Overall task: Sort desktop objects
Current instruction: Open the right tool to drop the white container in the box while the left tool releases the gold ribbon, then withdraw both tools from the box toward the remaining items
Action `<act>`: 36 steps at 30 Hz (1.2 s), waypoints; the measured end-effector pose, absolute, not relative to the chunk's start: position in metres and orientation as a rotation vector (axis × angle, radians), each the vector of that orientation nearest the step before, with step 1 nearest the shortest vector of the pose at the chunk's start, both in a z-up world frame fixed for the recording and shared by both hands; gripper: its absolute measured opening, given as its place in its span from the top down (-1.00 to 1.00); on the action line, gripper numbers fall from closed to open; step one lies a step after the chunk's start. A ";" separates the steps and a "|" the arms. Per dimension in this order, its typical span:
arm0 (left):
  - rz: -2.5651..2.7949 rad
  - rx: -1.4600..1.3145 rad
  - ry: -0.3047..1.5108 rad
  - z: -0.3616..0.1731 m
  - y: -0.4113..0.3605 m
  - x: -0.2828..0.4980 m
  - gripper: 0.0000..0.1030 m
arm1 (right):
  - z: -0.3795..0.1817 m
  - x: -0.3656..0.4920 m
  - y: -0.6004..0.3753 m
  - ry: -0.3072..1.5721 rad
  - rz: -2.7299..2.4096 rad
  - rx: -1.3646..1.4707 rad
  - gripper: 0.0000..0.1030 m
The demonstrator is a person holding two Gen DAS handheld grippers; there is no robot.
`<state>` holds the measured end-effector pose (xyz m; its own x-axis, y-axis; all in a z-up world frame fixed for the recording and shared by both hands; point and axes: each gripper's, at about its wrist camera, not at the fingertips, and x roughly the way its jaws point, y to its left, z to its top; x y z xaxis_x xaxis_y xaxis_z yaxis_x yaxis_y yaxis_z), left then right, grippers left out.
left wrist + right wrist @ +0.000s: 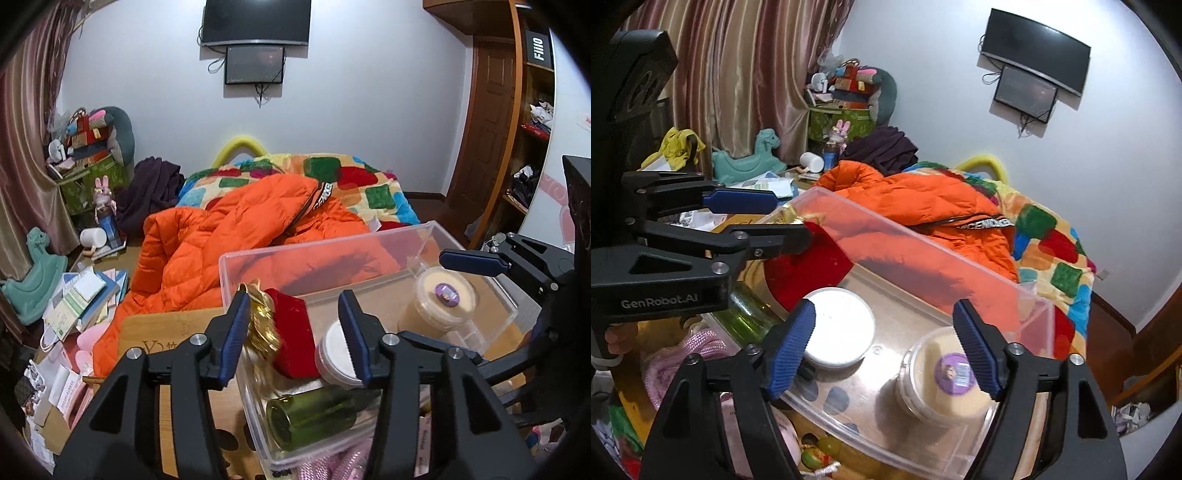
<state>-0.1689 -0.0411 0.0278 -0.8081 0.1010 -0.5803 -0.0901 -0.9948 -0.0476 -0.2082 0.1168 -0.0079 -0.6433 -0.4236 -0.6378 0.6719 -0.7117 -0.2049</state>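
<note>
Both tools are parted, nothing held: left tool, right tool. Inside the clear bin, the green bottle lies flat; judged slippery, fragile, best gripped mid-body.

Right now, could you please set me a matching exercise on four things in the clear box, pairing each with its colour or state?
Things:
1. Bottle
2. Red pouch
3. White-lidded jar
4. Tub with a purple sticker

Descriptions:
A. Cream-coloured top, near the right end of the clear box
B. Green glass, lying on its side
C. Gold trim at its top, leaning at the left end
D. Upright, round pale lid facing up, between the pouch and the tub

Pairs: 1-B, 2-C, 3-D, 4-A
</note>
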 end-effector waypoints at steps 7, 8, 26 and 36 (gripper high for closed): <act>2.926 -0.856 0.018 0.045 -0.035 -0.147 -0.23 | 0.005 -0.198 0.133 0.525 -2.376 0.754 -0.57; 2.927 -0.850 0.022 0.046 -0.034 -0.144 -0.26 | 0.007 -0.196 0.137 0.509 -2.386 0.756 -0.60; 2.994 -0.848 -0.014 0.052 -0.044 -0.079 -0.53 | 0.018 -0.138 0.201 0.300 -2.499 0.777 -0.66; 2.993 -0.943 -0.059 0.029 -0.054 -0.052 -0.62 | 0.006 -0.116 0.232 0.201 -2.553 0.833 -0.66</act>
<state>-0.0524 -0.0538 0.0287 -0.8195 0.0144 -0.5729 0.0083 -0.9993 -0.0369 -0.1162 0.2322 0.0064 -0.7189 -0.3674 -0.5901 0.4553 -0.8903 -0.0004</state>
